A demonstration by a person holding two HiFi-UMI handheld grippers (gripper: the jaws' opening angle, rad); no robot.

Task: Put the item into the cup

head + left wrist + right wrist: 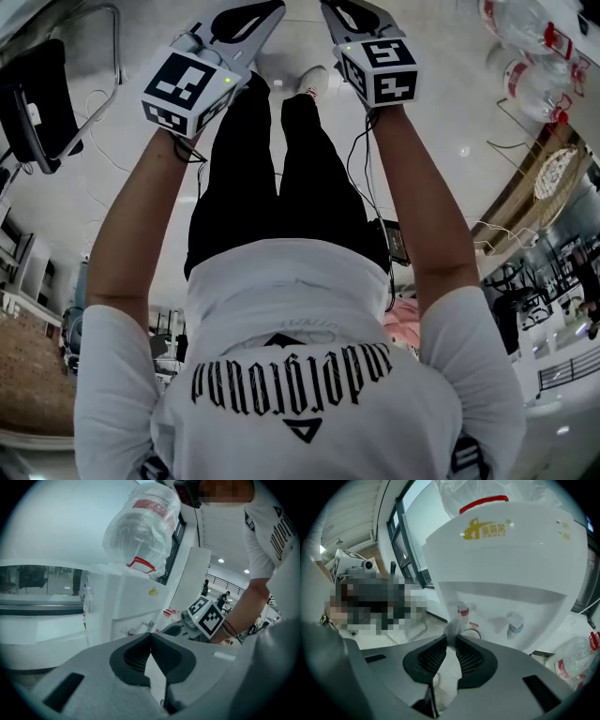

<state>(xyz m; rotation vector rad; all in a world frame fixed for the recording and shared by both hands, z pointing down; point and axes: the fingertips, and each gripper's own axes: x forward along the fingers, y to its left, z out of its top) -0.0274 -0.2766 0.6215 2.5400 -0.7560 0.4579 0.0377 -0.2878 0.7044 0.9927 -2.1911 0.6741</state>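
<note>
Right gripper [451,638]: jaws pinch a small pale scrap [451,629], upright at their tips; left gripper [150,634]: jaws closed, empty; no cup visible.

Your left hand-held gripper [151,638] fills the bottom of the view. Its grey jaws are closed tip to tip, with nothing between the dark ribbed pads [135,657]. Beyond them stands a white plastic water dispenser [123,607], topped by a clear upturned water bottle with a red label and a red handle [140,527]. At the right your forearm [248,604] reaches in behind a black-and-white square-marker cube [207,617], and your white T-shirt with black lettering [274,531] shows above it.
</note>
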